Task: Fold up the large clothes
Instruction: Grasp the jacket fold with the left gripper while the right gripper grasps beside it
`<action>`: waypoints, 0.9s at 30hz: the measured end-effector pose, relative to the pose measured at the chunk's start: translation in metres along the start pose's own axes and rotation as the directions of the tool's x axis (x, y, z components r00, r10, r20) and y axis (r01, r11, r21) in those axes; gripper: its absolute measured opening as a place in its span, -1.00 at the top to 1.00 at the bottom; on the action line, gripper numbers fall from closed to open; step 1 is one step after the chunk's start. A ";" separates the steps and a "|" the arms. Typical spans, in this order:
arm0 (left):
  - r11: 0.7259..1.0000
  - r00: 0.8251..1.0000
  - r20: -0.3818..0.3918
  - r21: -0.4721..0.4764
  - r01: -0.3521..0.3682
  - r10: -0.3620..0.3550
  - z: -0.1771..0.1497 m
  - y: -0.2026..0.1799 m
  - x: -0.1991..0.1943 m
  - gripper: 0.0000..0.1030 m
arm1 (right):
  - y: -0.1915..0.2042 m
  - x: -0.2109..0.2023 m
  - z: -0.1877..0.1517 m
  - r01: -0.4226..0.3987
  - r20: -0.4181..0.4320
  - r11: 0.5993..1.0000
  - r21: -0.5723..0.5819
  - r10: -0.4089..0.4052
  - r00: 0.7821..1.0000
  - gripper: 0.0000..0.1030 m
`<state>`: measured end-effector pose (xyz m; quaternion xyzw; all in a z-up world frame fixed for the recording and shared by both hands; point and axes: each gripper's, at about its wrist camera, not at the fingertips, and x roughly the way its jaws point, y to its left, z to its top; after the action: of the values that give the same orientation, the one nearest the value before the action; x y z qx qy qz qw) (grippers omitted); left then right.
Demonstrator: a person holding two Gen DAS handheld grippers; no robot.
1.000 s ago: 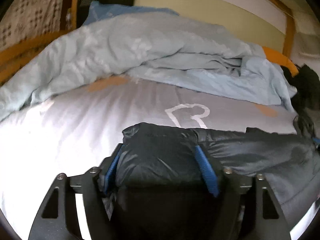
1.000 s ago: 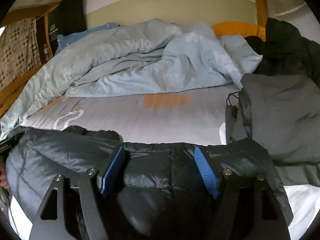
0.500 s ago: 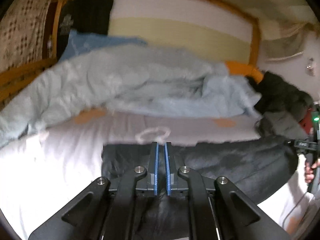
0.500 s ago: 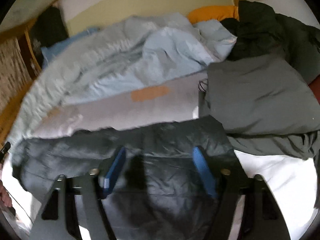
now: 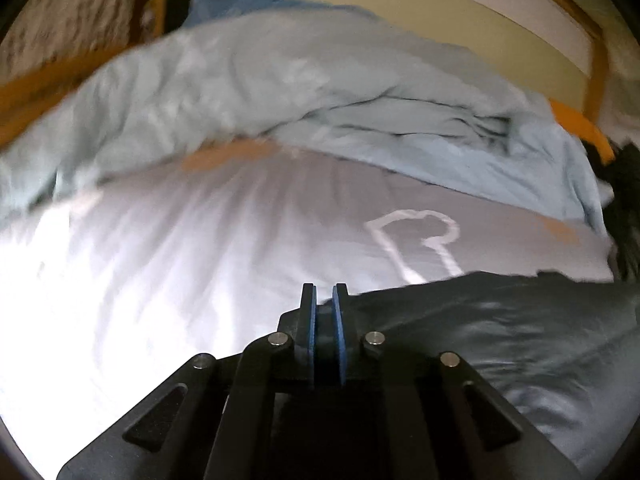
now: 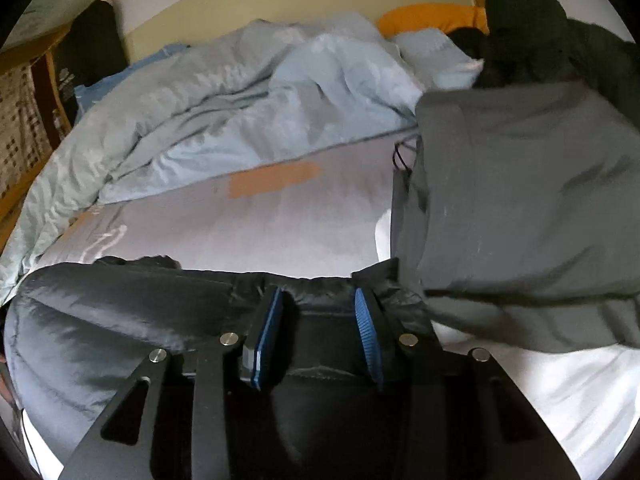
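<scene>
On bed sheet (image 5: 200,264), dark puffy jacket (image 6: 120,320) lies crumpled, shiny, w/ quilted seams.

Motion blur smears the blue duvet (image 5: 248,92) and the bed sheet (image 5: 168,248) in the left wrist view. The dark jacket (image 5: 500,332) runs off the right edge there, and the left claw (image 5: 324,316) hides whatever fabric sits between its nearly touching pads. In the right wrist view, the grey garment (image 6: 520,192) is cut by the right edge.

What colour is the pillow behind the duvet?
Orange pillow, clearest in the right wrist view.
</scene>
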<state>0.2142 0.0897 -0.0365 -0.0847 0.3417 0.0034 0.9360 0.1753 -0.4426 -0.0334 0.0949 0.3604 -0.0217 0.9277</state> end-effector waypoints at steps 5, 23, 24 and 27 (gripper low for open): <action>0.995 0.990 -0.139 -0.096 0.003 -0.016 -0.003 0.017 0.026 0.77 | -0.016 0.017 -0.004 -0.044 -0.030 0.995 0.087 0.047 0.998 0.24; 0.991 0.933 0.332 0.046 0.129 -0.137 -0.007 -0.099 -0.160 0.87 | 0.099 -0.114 0.021 -0.077 0.189 0.985 -0.153 0.105 0.976 0.07; 0.990 0.933 0.332 0.045 0.133 -0.140 -0.018 -0.112 -0.165 0.88 | 0.106 -0.123 0.020 -0.086 0.200 0.982 -0.166 0.119 0.972 0.07; 0.969 0.937 0.251 0.109 0.220 -0.241 -0.054 -0.155 -0.166 0.93 | 0.115 -0.136 0.018 -0.096 0.210 0.979 -0.178 0.133 0.969 0.07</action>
<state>0.0627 -0.0630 0.0529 -0.0858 0.2023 -0.1088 0.9695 0.0996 -0.3370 0.0898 0.0346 0.2496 0.0518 0.9663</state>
